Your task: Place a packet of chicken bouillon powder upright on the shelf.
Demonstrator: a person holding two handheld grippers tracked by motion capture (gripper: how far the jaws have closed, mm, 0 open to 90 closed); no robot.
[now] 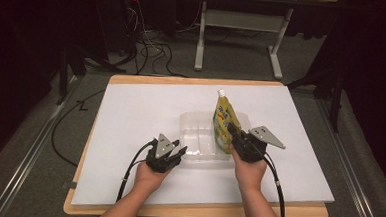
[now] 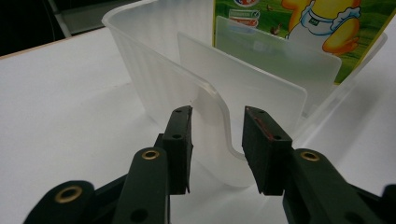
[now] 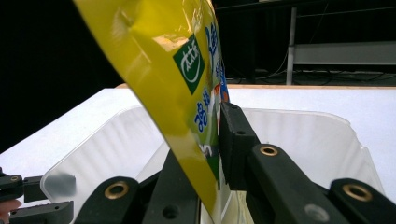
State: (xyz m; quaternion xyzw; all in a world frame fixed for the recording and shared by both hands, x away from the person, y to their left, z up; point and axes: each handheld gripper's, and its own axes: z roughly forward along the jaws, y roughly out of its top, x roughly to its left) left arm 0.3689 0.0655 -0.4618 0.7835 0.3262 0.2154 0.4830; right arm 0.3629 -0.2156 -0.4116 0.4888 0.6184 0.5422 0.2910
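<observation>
Upright, pouch (image 3: 187,93) between right tongs (image 3: 212,154)

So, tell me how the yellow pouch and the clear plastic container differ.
The yellow pouch stands tall and upright; the clear plastic container sits low and wide on the table. The pouch is opaque with printed graphics; the container is translucent, plain, with an inner divider. The right gripper clamps the pouch; the left gripper straddles the container's wall. Both are plastic, and the pouch stands inside the container.
</observation>
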